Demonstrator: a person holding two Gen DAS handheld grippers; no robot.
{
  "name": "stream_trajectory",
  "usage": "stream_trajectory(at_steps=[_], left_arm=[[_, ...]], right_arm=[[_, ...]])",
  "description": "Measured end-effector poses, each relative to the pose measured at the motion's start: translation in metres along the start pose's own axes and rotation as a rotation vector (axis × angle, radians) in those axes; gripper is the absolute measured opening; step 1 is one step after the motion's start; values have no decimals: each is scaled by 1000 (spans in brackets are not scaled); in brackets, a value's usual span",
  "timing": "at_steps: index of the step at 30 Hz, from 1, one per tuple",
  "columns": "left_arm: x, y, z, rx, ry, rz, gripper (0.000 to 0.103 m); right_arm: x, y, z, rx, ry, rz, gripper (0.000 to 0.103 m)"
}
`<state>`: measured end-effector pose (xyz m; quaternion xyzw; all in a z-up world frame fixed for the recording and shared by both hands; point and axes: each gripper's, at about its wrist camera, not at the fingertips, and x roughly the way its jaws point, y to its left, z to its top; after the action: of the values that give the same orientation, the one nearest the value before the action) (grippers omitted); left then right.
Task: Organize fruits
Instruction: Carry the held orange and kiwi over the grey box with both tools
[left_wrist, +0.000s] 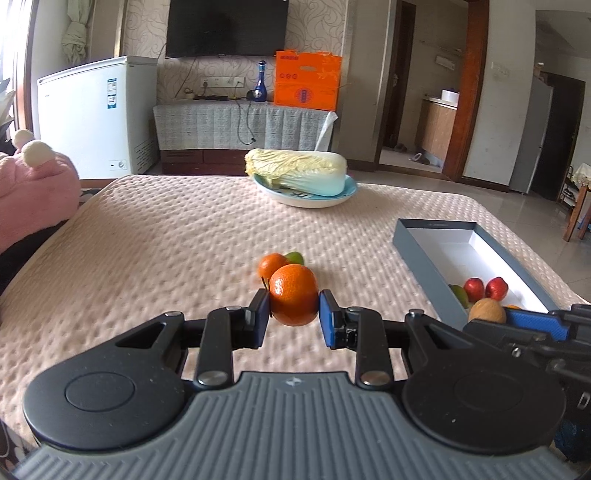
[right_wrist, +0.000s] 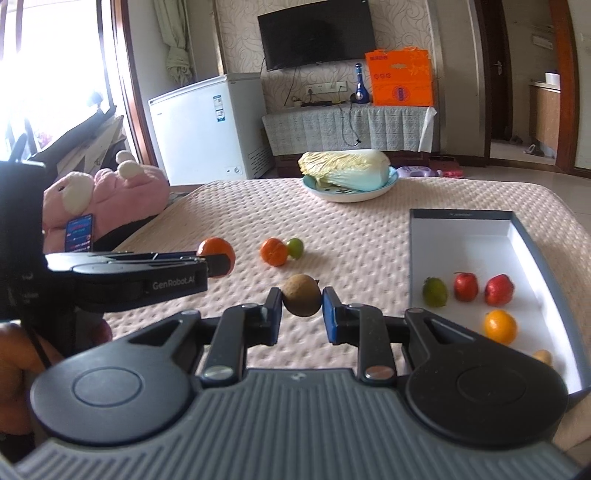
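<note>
The left gripper (left_wrist: 294, 315) is nearly closed, and its blue pads squeeze a mandarin orange (left_wrist: 294, 294) at the center of the left wrist view. The right gripper (right_wrist: 301, 314) is nearly closed too, pinching a brown kiwi (right_wrist: 302, 295) in the middle of the right wrist view. Both fruits look lifted a bit off the pink bumpy bedspread (left_wrist: 166, 236).

The gray box (right_wrist: 543, 258) sits at the right of the right wrist view, w/ a white inside. In it are a green fruit (right_wrist: 435, 292), two red fruits (right_wrist: 465, 286) (right_wrist: 499, 290) and an orange (right_wrist: 500, 327) (one more yellowish bit sits near the bottom edge). A second mandarin (right_wrist: 274, 252) and a small green lime (right_wrist: 294, 247) lie on the bedspread, touching, left of center.

What could go wrong: both hands are close together, so the tools could bump near the box. The kiwi is held by its sides only, so a quick swing could make it slip & roll off. A drop from too high could knock the red fruits around. The cabbage (right_wrist: 345, 166) on its plate (right_wrist: 351, 195) is far back, prob. safe.
</note>
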<state>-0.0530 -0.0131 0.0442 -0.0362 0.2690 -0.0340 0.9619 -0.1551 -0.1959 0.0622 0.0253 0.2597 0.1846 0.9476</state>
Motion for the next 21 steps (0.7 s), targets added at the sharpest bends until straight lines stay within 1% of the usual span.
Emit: stream_trajectory(at_steps=[10,14,18,21], left_arm=[[8,-22,2,13,-6,-54,33],[10,-33,3,26,-9,-77,33],[10,-45,4,39,-19,-101,33],[11,-54,5,55,-28,-115,33]], right_arm=[[-19,-44,4,63,-40,-74,27],[-22,-59,4,89,-42,-109,27],[-25,-76,3,77,-40,-146,27],[-26,-93,3,99,-35,-174,27]])
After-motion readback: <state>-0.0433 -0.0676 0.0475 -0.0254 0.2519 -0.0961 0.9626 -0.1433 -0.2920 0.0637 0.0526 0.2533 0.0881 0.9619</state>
